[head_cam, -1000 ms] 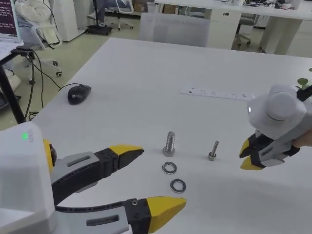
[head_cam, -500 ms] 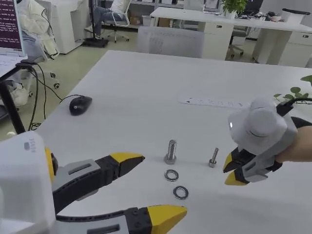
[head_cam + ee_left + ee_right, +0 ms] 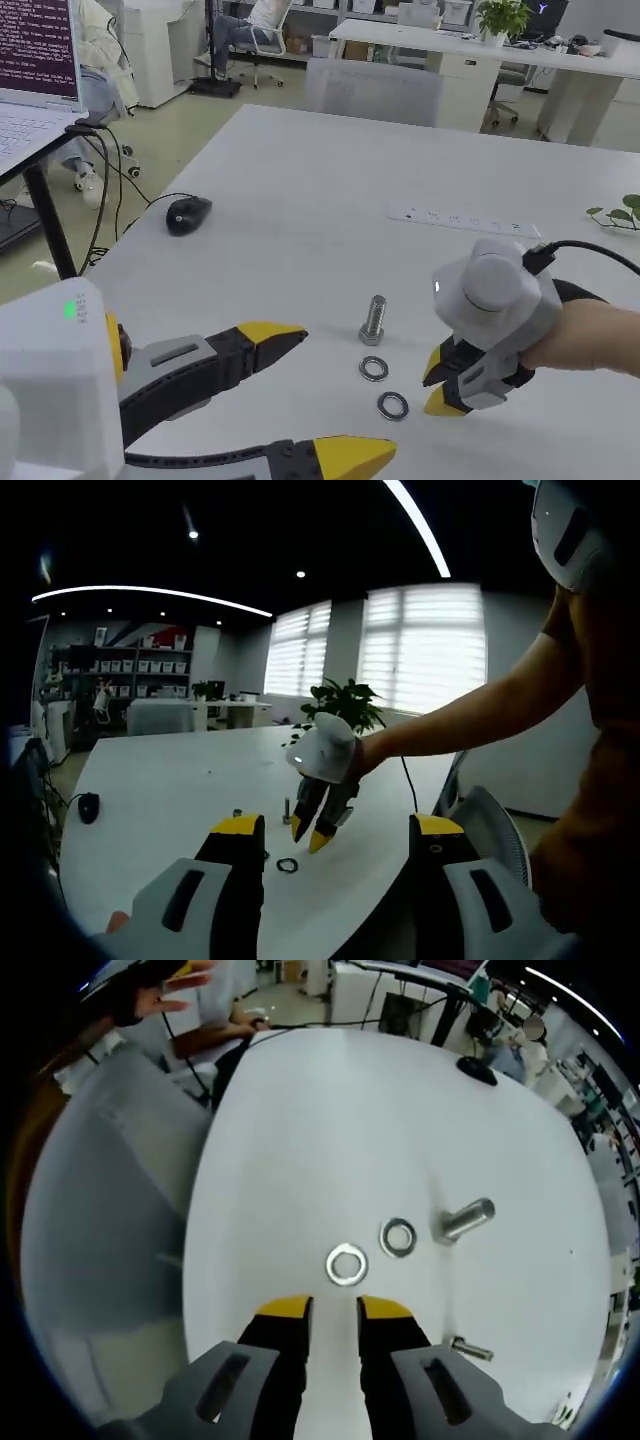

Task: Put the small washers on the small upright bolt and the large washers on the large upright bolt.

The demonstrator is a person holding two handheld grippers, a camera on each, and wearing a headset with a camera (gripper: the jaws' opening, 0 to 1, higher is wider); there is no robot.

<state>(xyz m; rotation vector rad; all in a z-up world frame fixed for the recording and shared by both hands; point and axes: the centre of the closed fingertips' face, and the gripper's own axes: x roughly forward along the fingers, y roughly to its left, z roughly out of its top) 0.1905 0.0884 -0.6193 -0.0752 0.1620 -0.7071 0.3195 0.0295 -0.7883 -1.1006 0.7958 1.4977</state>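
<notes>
My right gripper (image 3: 335, 1310) hangs over the counter (image 3: 300, 1110) with its jaws a narrow gap apart and nothing between them. The nearer washer (image 3: 347, 1264) lies flat just ahead of its tips. The farther washer (image 3: 398, 1237) sits just beyond that and a little to the right. The large bolt (image 3: 465, 1218) stands near the farther washer, further to the right. The small bolt (image 3: 470, 1348) stands close off the gripper's right flank. My left gripper (image 3: 340, 392) is spread wide and empty, held low across the washers from the right one. Neither bolt carries a washer, so I judge the step in hand to be the first pick, with the nearer washer as the likely target. I cannot tell from here which washer is the small one, so I must settle that before choosing a bolt. Next I need to bring the right tips down astride the washer's rim and close gently, since a flat ring on a smooth counter may skid away.
</notes>
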